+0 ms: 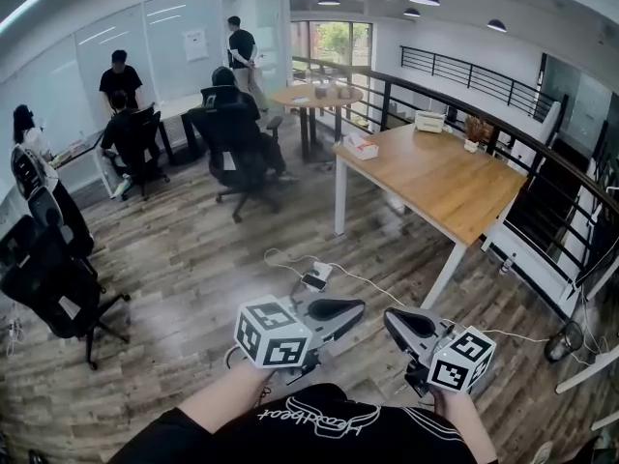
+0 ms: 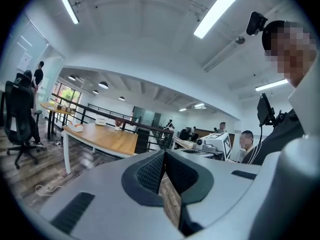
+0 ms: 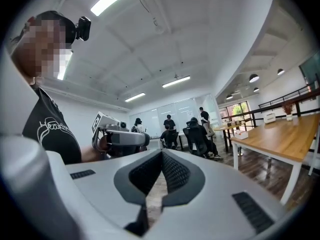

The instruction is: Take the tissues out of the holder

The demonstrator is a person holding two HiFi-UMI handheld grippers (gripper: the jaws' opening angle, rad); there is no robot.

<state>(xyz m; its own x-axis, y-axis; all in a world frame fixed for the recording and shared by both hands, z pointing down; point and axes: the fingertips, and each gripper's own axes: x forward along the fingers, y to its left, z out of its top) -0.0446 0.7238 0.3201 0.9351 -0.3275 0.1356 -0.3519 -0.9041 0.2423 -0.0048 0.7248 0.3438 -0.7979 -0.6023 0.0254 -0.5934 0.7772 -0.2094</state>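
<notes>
Tissue holder [image 1: 361, 146] sits at left corner of worktop [image 1: 440, 189], well apart from both claws. Left claw [image 1: 352, 308] & right claw [image 1: 393, 320] pressed together, empty. Walk up first, approach level, spread one claw, pinch top tissue only, brace holder w/ other.

Left tool [image 1: 346, 308], right tool [image 1: 397, 323]: closed, empty.

Office with wood floor [image 1: 184, 249], wooden table [image 1: 440, 187], black chairs [image 1: 232, 143].

White cursive script across my black T-shirt [image 1: 329, 431], I read it roughly as "Heartbeat", white paper sheet [image 1: 196, 43] on the far wall [image 1: 145, 27] too small for me to read
</notes>
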